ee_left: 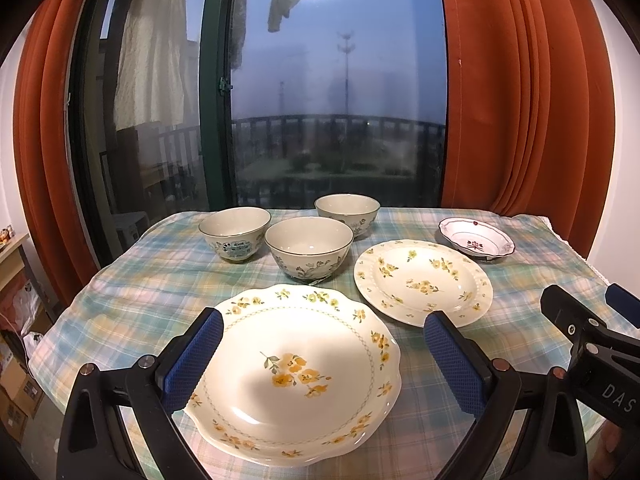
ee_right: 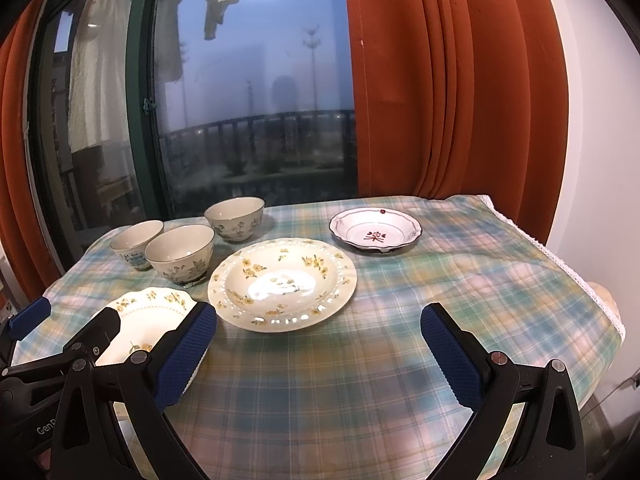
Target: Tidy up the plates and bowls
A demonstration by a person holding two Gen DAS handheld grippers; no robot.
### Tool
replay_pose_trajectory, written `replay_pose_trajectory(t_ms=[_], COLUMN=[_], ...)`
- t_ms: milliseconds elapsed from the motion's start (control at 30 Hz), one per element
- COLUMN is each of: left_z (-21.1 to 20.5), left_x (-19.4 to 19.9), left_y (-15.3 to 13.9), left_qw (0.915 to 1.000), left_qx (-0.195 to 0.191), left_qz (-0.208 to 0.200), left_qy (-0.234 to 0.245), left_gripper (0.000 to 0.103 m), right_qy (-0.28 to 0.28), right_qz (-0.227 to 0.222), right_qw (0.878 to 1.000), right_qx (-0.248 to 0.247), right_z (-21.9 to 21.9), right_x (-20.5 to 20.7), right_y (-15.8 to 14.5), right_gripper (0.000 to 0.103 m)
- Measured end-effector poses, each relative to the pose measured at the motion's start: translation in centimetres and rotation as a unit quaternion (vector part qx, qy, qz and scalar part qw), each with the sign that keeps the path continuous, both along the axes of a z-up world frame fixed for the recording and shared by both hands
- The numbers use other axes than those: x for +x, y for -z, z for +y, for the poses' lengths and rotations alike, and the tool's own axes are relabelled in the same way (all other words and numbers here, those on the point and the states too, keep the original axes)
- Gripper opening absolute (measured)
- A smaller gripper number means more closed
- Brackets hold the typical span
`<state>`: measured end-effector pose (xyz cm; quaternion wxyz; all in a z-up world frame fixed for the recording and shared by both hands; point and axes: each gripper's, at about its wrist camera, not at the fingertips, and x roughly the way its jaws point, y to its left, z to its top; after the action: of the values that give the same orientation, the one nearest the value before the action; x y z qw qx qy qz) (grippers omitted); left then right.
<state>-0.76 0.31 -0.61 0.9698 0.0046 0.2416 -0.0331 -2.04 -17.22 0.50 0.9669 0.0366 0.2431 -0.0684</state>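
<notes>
**Both hand-held grippers wide open, nothing picked up yet**

Left hand-held gripper (ee_left: pixel 322 340) hovers with its blue pads spread wide on either side of the scalloped yellow-flower plate (ee_left: pixel 296 372) at the bottom centre of the left wrist view, not clamped on anything. The right hand-held gripper (ee_right: pixel 318 336) is just as wide open, over bare plaid tablecloth (ee_right: pixel 400 360), empty.

Where stuff sits: the pierced-rim floral plate (ee_right: pixel 282 284) is mid-frame, the small red-flower dish (ee_right: pixel 376 228) is upper right of it, and three ceramic bowls (ee_left: pixel 308 246) are clustered at the back, near each other.

Handling guess: all glazed ceramic, so stiff, fairly heavy for the pads, slippery and chippable. The plates lie flat, so I'd pinch the rim edge. The cloth looks soft, which may help get a pad under. For bowls, grab over the wall, one pad inside, one outside. Set down gently when stacking.
</notes>
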Motion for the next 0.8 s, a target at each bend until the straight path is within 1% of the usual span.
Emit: replay_pose_trajectory(t_ms=[200, 400, 633, 733, 800], left_z=[0.0, 0.5, 2.2, 3.2, 3.9], left_x=[0.5, 1.4, 3.6, 4.7, 5.4], left_y=[0.3, 0.7, 1.5, 2.1, 2.5], left_qw=[1.0, 0.9999, 0.9991, 0.9983, 0.9973], left_qx=[-0.004, -0.004, -0.003, -0.001, 0.008], left_qz=[0.007, 0.014, 0.033, 0.045, 0.054], left_qy=[0.003, -0.006, -0.027, -0.037, -0.049], left_gripper=[0.1, 0.098, 0.095, 0.094, 0.094], right_qy=[0.001, -0.006, -0.025, -0.038, -0.046], right_qz=[0.004, 0.011, 0.024, 0.038, 0.047], right_qw=[1.0, 1.0, 0.999, 0.998, 0.998], right_qx=[0.0, -0.001, -0.017, -0.013, -0.009], right_z=[0.1, 0.4, 2.3, 3.4, 4.0], right_x=[0.2, 1.1, 3.6, 5.3, 6.2], right_y=[0.2, 0.6, 1.5, 2.0, 2.4], right_gripper=[0.103, 0.103, 0.101, 0.099, 0.099])
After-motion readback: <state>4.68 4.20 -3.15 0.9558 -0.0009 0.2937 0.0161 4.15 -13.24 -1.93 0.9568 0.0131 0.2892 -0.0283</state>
